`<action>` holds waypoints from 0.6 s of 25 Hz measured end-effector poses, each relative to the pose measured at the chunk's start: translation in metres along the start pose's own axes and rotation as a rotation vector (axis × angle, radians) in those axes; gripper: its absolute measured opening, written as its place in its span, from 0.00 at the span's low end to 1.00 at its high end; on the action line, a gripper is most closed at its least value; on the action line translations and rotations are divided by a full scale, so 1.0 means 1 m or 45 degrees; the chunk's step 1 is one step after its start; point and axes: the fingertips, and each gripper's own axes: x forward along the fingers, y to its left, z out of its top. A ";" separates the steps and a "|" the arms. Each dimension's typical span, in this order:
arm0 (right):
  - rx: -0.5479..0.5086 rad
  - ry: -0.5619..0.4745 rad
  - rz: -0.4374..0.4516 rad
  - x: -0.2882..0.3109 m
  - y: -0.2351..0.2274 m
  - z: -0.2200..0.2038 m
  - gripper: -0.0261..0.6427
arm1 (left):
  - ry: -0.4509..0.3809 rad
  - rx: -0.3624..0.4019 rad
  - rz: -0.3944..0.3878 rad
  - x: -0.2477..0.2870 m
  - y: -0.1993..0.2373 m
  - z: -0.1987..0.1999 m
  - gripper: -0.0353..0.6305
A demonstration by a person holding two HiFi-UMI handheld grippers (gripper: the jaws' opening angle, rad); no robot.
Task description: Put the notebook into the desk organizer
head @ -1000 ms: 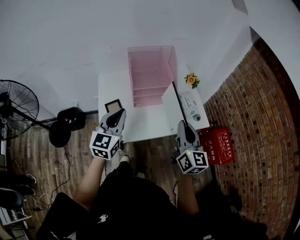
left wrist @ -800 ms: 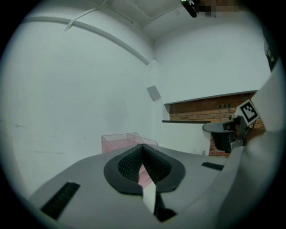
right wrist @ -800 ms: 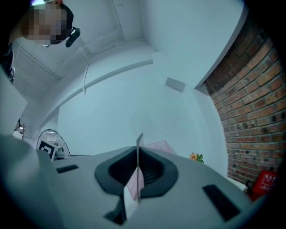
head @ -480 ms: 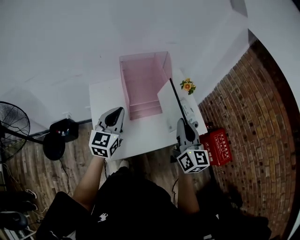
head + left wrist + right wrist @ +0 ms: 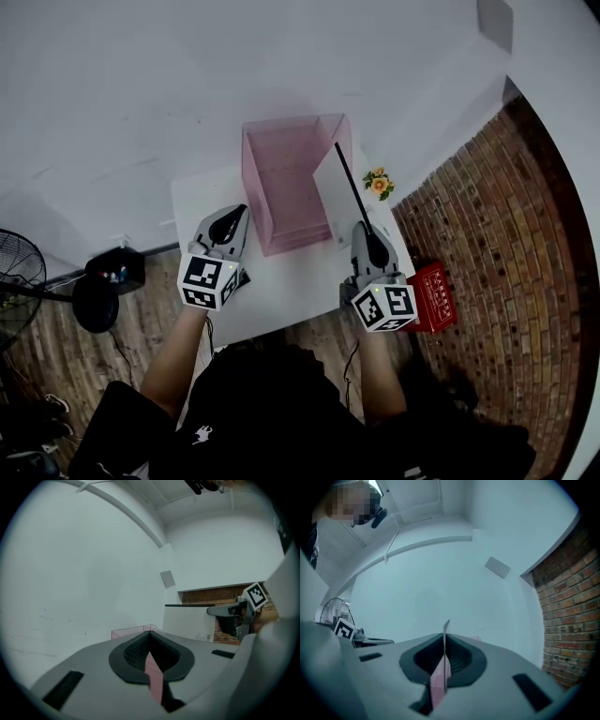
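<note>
Your right claw (image 5: 367,234) clamps the notebook (image 5: 330,187) by its near edge (jaws nearly together on the thin cover). Off to its left, your left claw (image 5: 228,220) is closed and empty. Ahead, the notebook stands upright by the right wall of the pink desk organizer (image 5: 251,187).

free: table (image 5: 281,291) lay bare along near edge | blocked: organizer (image 5: 286,173) stood at far edge; upright notebook (image 5: 333,192) beside its right wall; flowers (image 5: 378,182) at far-right corner
</note>
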 end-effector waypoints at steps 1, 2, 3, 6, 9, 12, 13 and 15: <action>-0.011 -0.001 -0.005 0.006 0.001 0.000 0.06 | 0.000 0.002 -0.004 0.003 0.004 0.000 0.05; -0.021 -0.002 -0.010 0.012 0.001 0.000 0.06 | 0.000 0.002 -0.007 0.006 0.007 0.000 0.05; -0.028 -0.001 -0.014 0.017 0.001 0.000 0.06 | 0.001 0.000 -0.009 0.008 0.010 0.000 0.05; -0.030 0.008 -0.009 0.031 0.000 -0.001 0.06 | 0.004 -0.026 -0.011 0.013 0.014 -0.001 0.05; -0.021 0.014 0.003 0.043 -0.003 -0.005 0.06 | 0.020 -0.032 -0.012 0.022 0.015 -0.003 0.05; -0.020 0.020 0.019 0.052 -0.007 -0.007 0.06 | 0.032 -0.030 0.003 0.028 0.014 -0.004 0.05; -0.022 0.020 0.023 0.055 -0.009 -0.007 0.06 | 0.031 -0.027 0.011 0.031 0.014 -0.003 0.05; -0.023 0.021 0.029 0.062 -0.014 -0.007 0.06 | 0.025 -0.020 0.031 0.035 0.014 -0.001 0.05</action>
